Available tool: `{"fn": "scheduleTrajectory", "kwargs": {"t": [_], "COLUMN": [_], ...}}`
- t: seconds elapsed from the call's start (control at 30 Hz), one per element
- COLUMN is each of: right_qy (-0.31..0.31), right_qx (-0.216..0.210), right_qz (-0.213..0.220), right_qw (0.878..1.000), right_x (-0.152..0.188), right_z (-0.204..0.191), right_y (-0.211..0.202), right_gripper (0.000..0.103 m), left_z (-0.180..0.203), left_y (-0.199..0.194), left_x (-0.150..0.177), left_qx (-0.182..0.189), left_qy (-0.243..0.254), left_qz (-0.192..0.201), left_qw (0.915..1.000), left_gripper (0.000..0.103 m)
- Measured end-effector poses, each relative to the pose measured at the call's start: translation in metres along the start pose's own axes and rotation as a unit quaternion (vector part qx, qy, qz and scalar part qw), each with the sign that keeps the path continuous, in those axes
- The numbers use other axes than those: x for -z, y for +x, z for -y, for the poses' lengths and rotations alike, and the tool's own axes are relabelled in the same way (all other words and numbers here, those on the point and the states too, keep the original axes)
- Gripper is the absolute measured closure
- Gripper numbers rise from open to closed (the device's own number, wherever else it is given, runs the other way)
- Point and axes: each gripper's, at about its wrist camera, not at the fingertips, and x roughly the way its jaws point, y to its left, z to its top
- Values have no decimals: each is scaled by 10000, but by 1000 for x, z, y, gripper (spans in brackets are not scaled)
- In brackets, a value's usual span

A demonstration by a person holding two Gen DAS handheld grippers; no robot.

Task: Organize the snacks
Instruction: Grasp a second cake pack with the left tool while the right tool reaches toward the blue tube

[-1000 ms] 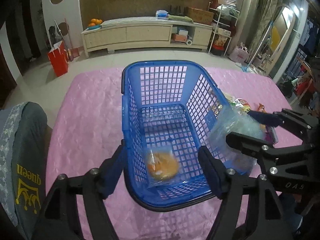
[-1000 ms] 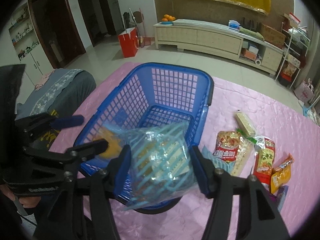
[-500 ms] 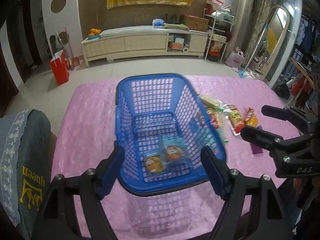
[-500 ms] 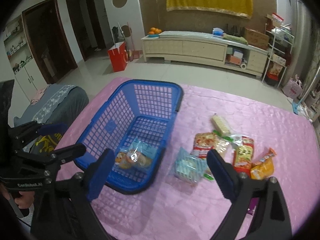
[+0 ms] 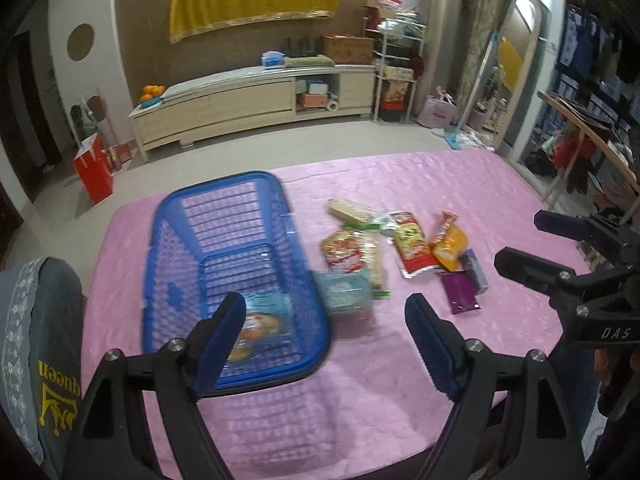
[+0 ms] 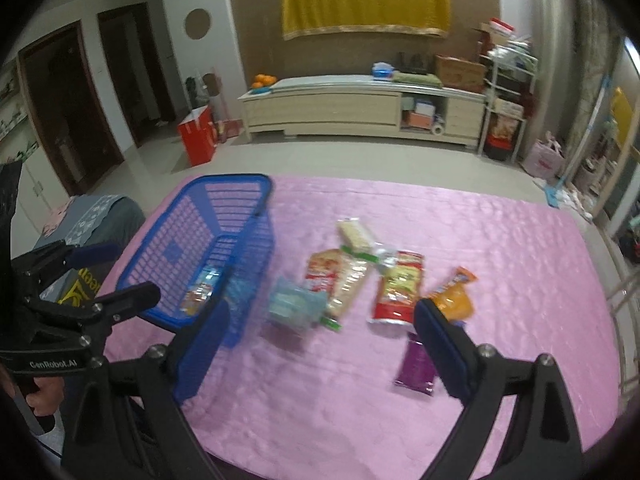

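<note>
Two empty grippers, left (image 5: 324, 344) and right (image 6: 320, 344), hover level above the pink table (image 6: 500, 248), jaws spread wide, beside the blue basket (image 5: 200, 240).

- Behind your table: cabinet (image 6: 360, 110), oranges (image 6: 264, 79) at its left end.
- On the wall above: yellow cloth (image 6: 362, 0).
- On the floor: red bag (image 6: 198, 138).
- At your right: metal rack (image 6: 506, 96), mirror (image 5: 516, 64).

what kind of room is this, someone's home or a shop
Most likely a home living room: a long low cabinet with oranges on it, a yellow cloth on the wall, and interior doors.
</note>
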Motion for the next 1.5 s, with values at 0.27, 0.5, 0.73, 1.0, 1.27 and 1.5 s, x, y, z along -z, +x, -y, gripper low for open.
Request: {"fn": "scheduleTrajectory", "kwargs": {"t": [0.27,0.5,0.73,1.0,1.27,1.5], "right_qy": [186,340,222,328,500,706], "right_qx": [251,124,115,114,155,148], "right_qz": [-164,-331,-569,-809,-1099,-1120], "right_qw": [9994,9988,9981,9961,9926,9911], "right_x": [21,38,45,53,65,71], "right_z": [49,89,105,121,130,137], "right_y": [10,30,61,88,120,129], "right_gripper": [8,8,8,8,8,8], "left_z": [48,77,81,83,83,66], "left_y": [37,74,95,137,189,229], "left_x": [-4,4,9,10,14,16], "left_qx": [4,-161,-295,-329,-671,-1234], "left_qy": [239,309,197,45,306,268], "left_qz": [-187,-466,-599,-972,-1331,-1495], "left_qw": [9995,9983,9976,9947,9884,9807], "left_gripper": [23,23,23,23,23,23]}}
